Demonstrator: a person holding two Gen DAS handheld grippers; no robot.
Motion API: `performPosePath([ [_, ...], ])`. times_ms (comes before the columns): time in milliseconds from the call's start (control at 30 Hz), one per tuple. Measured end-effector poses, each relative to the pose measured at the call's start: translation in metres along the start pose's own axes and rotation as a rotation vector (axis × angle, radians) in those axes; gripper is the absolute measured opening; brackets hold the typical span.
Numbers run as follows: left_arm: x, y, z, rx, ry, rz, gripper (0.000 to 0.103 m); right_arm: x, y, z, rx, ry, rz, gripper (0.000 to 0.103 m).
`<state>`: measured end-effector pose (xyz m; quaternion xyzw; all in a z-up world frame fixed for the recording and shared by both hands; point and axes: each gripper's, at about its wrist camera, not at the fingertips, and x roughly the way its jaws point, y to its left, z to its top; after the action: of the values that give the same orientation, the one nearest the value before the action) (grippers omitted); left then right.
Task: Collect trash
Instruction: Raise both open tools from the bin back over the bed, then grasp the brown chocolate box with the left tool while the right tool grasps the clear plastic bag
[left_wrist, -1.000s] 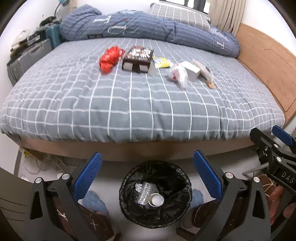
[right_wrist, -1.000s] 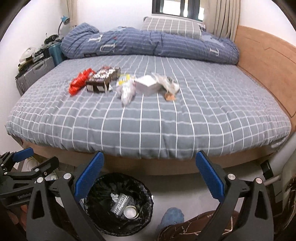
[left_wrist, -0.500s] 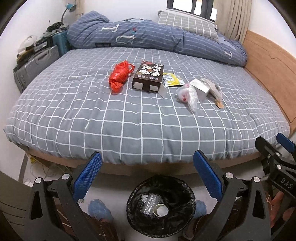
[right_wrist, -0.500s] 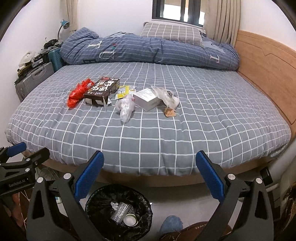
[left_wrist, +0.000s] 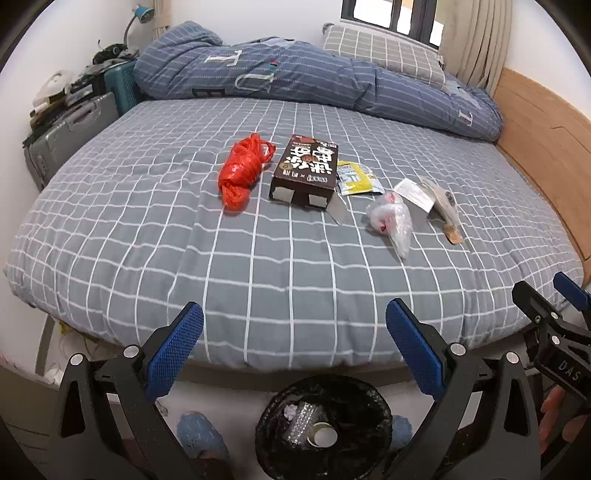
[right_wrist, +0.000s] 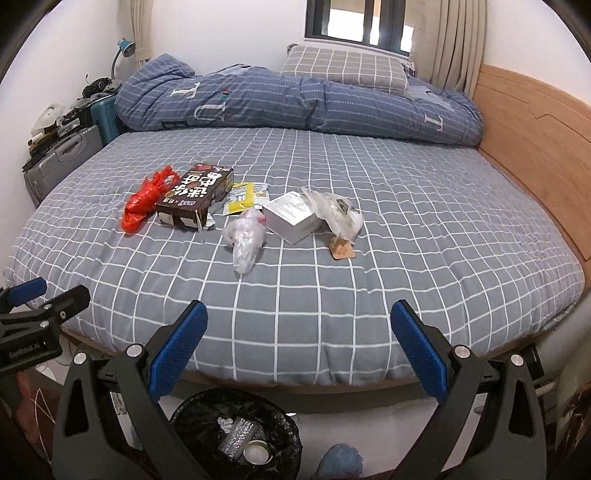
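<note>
Trash lies on the grey checked bed: a red plastic bag, a dark brown carton, a yellow sachet, a clear bag, a white box and a crumpled clear wrapper. A black-lined bin stands on the floor below the bed edge, holding a silver wrapper and a cup. My left gripper is open and empty above the bin. My right gripper is open and empty, also near the bed edge.
A rolled blue duvet and a pillow lie at the head of the bed. A wooden panel runs along the right side. Suitcases stand at the left. Blue slippers show beside the bin.
Both grippers have risen and tilted up from the bin toward the bed. The bed now fills more of each view and the bin sits lower in frame. Both stay open.
</note>
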<state>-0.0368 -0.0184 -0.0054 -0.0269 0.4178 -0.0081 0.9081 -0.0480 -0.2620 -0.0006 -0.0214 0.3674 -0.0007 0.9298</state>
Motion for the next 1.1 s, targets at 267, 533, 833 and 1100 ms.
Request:
performPosePath([
  [267, 0.036, 0.012, 0.027, -0.011, 0.016, -0.003, 0.097, 0.036, -0.001, 0.022, -0.005, 0.016, 0.006, 0.095],
  [533, 0.074, 0.036, 0.063, -0.037, 0.011, 0.001, 0.097, 0.075, 0.005, 0.057, -0.021, 0.012, 0.029, 0.095],
  [833, 0.126, 0.037, 0.107, -0.039, 0.015, -0.028, 0.097, 0.132, 0.033, 0.077, -0.075, 0.025, 0.075, 0.095],
  [1100, 0.176, 0.008, 0.131, 0.029, 0.048, -0.067, 0.097, 0.167, 0.04, 0.075, -0.042, 0.035, 0.115, 0.095],
])
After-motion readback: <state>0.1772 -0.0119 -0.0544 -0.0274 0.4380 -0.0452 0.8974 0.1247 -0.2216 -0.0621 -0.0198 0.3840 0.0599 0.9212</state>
